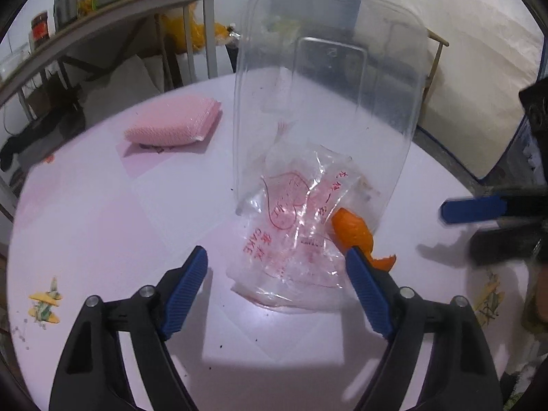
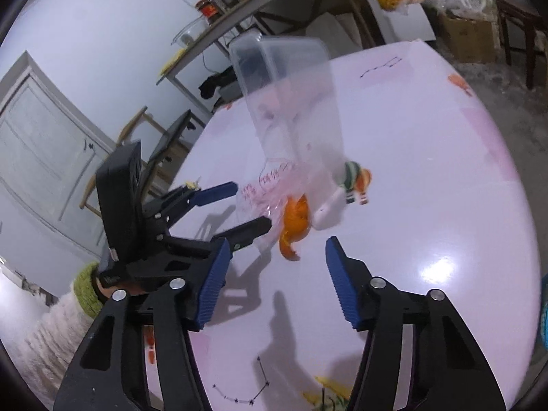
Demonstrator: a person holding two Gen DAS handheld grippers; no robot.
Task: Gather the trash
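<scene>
A clear plastic container [image 1: 325, 102] stands on end on the round white table [image 1: 102, 222], its open mouth facing the left wrist camera, and serves as the landmark here. Against its lower edge lies a crumpled clear plastic bag [image 1: 294, 233] printed in red; the word "CAKE" can be read on it, along with Chinese characters too creased to make out. Just to the right of the bag, at the container's lower corner, sits a piece of orange peel [image 1: 356, 233], touching the bag. To the left of the container and behind it rests a pink mesh sponge [image 1: 174, 123].

The left gripper [image 1: 277, 260] is spread wide in front of the container, holding nothing, with the bag between its blue fingers. The right gripper [image 2: 277, 250] is likewise wide and empty, near the peel [image 2: 296, 222] and the container [image 2: 291, 102].
</scene>
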